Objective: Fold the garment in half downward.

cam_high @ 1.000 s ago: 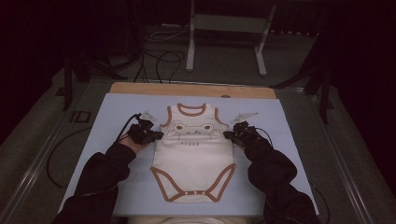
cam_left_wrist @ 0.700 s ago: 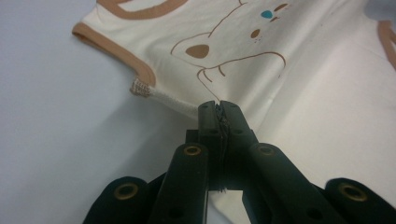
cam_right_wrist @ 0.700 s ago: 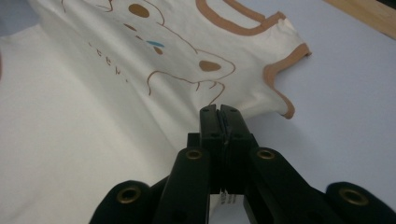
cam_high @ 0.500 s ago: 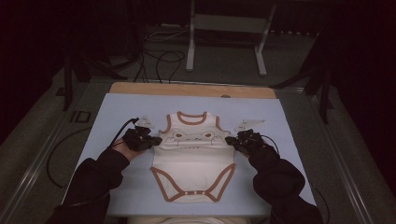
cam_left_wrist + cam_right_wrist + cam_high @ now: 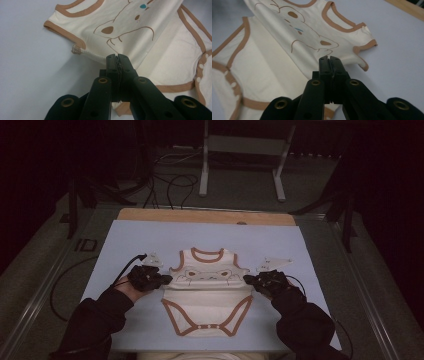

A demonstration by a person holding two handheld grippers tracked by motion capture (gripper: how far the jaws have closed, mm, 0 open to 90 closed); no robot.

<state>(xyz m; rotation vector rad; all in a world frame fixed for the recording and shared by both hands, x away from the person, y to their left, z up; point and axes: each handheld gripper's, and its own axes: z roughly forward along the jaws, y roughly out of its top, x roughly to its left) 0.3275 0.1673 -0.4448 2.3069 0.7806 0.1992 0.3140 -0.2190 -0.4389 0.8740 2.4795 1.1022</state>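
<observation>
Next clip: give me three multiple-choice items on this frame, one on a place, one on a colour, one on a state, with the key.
1. Where does the bodysuit lie?
A. On the blue mat
B. On the floor
C. On the wooden strip

2. What colour is the bodysuit's trim?
A. Green
B. Brown
C. Black

3. How do the left claw and right claw stand?
A. Both wide open above the cloth
B. One open, one shut
C. Both shut on the bodysuit's side edges

Key: 1 A, the high view shows it in the middle of the mat; 2 B, brown bands run round the neck, armholes and leg openings; 3 C, in each gripper view the jaws meet with the cloth edge pinched between them and lifted into a fold.
</observation>
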